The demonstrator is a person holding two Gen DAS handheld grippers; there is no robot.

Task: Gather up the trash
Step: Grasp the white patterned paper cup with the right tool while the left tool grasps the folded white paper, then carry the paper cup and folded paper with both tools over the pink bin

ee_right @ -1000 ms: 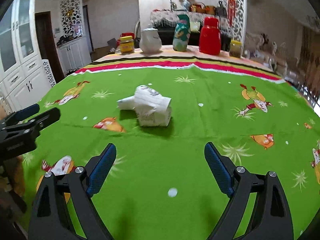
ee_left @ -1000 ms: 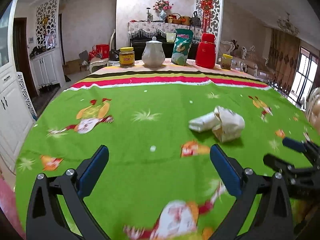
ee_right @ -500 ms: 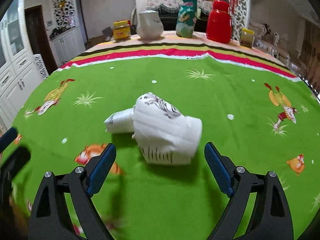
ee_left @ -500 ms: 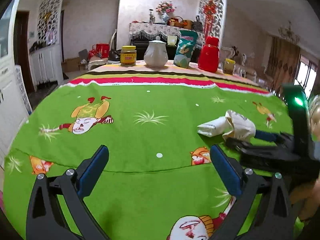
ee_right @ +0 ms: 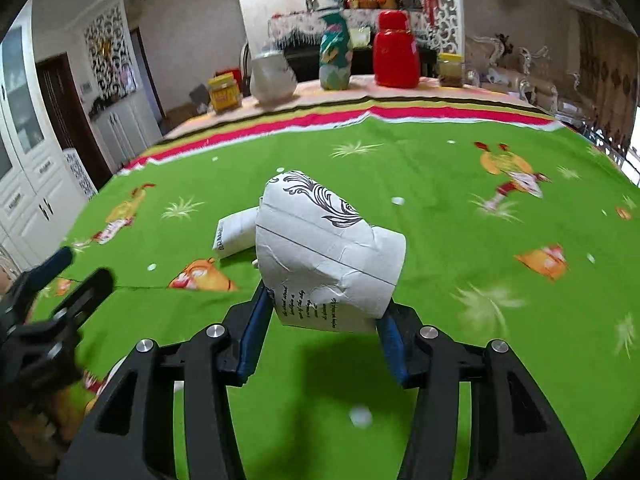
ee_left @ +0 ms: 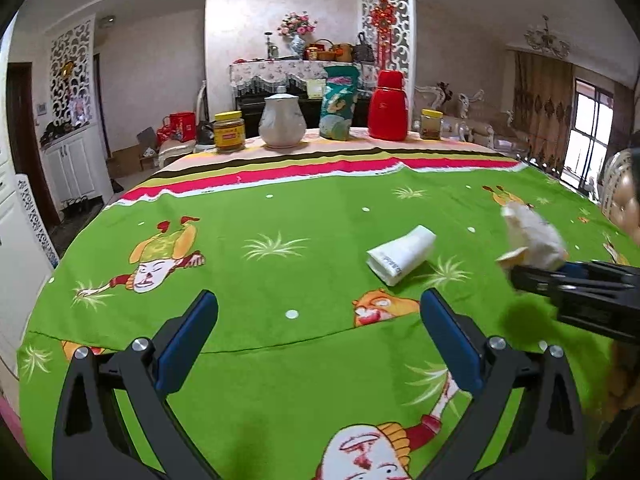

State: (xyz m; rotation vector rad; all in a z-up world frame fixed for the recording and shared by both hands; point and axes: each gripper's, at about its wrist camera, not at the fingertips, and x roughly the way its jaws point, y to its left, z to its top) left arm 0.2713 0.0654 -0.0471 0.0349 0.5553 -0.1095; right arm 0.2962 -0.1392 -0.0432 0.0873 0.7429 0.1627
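Right gripper [ee_right: 324,320]: fingers clamped on a crumpled paper cup [ee_right: 328,256], held above the green tablecloth [ee_right: 440,220]. Left gripper [ee_left: 320,336]: jaws spread wide, nothing between them. Second paper cup [ee_left: 402,254]: lies ahead of the left gripper's right finger, on the cloth.

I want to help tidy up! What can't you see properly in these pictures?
- Crushed paper cup: blurred in the left wrist view; its base hidden by the right gripper in the right.
- White paper tube: print too small; partly behind the cup in the right view.
- No trash bin in view.
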